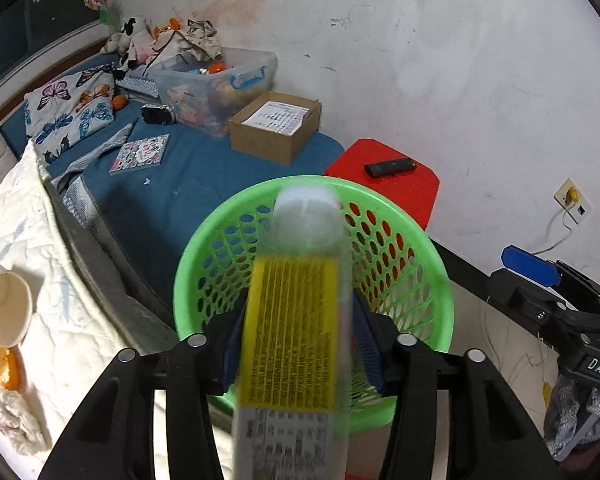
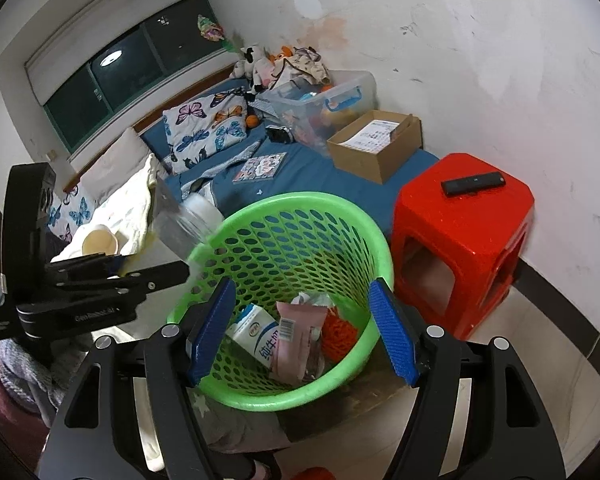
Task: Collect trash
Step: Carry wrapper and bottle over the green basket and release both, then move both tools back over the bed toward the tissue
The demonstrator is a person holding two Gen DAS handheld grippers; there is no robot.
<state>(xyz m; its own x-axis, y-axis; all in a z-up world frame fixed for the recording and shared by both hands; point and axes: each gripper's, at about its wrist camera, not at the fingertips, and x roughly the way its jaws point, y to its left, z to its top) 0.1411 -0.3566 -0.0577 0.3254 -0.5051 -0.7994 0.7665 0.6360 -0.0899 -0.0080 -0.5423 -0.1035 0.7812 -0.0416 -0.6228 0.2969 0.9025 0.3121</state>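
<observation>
A clear plastic bottle (image 1: 300, 320) with a yellow label is gripped between the jaws of the left gripper (image 1: 296, 340) and held over the rim of the green basket (image 2: 236, 232); the right gripper (image 2: 300, 332) is held above the basket with jaws spread wide, nothing between them

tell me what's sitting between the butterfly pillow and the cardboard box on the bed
In the right wrist view, a square picture book lies flat on the blue sheet between the butterfly pillow and the cardboard box; the left wrist view shows the same.
</observation>
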